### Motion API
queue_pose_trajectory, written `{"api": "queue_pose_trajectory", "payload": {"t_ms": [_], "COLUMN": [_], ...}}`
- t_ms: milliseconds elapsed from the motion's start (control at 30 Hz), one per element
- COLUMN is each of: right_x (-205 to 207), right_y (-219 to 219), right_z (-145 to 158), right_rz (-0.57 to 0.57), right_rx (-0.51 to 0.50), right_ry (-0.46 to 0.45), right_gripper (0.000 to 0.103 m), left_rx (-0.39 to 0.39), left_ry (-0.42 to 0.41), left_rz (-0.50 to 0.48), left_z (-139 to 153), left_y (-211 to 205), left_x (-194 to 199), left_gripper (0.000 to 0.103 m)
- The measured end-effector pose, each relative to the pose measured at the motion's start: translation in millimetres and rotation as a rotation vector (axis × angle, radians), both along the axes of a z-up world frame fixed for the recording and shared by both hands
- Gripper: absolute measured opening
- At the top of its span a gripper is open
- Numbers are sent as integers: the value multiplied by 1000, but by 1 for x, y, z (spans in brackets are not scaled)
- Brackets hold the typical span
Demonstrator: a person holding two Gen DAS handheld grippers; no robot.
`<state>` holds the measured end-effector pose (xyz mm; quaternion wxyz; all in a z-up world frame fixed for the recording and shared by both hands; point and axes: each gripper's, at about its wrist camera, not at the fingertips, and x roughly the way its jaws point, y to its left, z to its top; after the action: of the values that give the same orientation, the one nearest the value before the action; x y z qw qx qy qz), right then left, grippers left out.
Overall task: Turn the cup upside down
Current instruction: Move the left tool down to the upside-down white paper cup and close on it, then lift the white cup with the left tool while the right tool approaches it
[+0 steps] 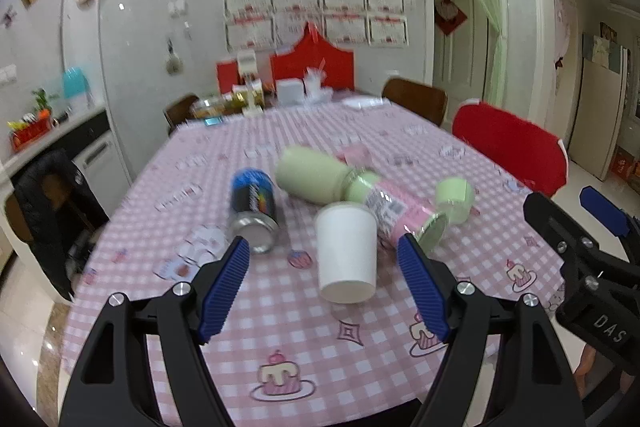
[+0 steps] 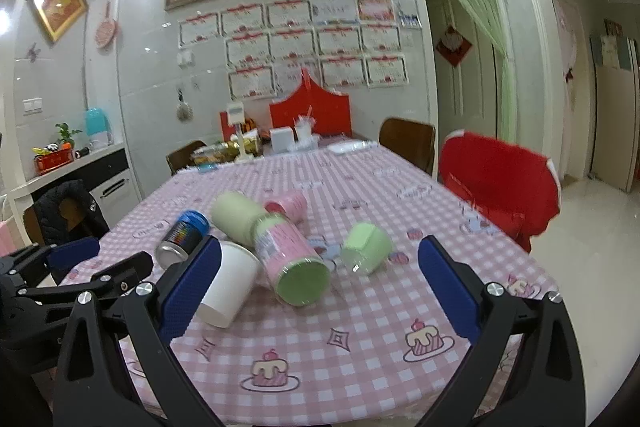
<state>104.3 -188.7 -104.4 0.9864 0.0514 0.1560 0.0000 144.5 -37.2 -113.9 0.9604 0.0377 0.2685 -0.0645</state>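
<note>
A white paper cup (image 1: 346, 251) lies on its side on the pink checked tablecloth (image 1: 280, 315), its flat end toward the left wrist camera. My left gripper (image 1: 324, 263) is open, with the cup between and just beyond its blue fingers (image 1: 224, 287). The cup also shows in the right wrist view (image 2: 230, 283), partly behind the left finger of my right gripper (image 2: 320, 271), which is open and empty. The left gripper shows at that view's left edge (image 2: 76, 263).
Around the cup lie a blue can (image 1: 254, 207), a green bottle (image 1: 316, 175), a pink tube with a green end (image 1: 404, 211), a small green cup (image 1: 456, 199) and a pink cup (image 2: 290, 205). Chairs (image 1: 508, 151) ring the table. Boxes stand at its far end.
</note>
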Motion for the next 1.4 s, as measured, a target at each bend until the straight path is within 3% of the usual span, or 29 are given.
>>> {"api": "queue_pose_trajectory", "payload": {"t_ms": [200,567,700,800,1400], "right_x": [20,49,56,58,48], "right_y": [-14,-19,-18,-17,23], "right_z": [-23,-54,-59,-61,-47], "right_rz": [-15,-5,1,0,79], "right_rx": [25,54,68,67,43], "right_ry": [74,173,197,211,216], "right_gripper": [95,95,95,95,95], "left_rx": [-30,-29,-17,-10,-4], "left_ry": [150,259,269,277,259], "left_rz": [-28,-43,-39,-47,-58], "left_z": [-40,-76,-81,-83,-68], "left_y": [-9,-19,-21,-21,13], "left_x": [37,77,84,85,30], "left_gripper": [76,75,75,58,58]}}
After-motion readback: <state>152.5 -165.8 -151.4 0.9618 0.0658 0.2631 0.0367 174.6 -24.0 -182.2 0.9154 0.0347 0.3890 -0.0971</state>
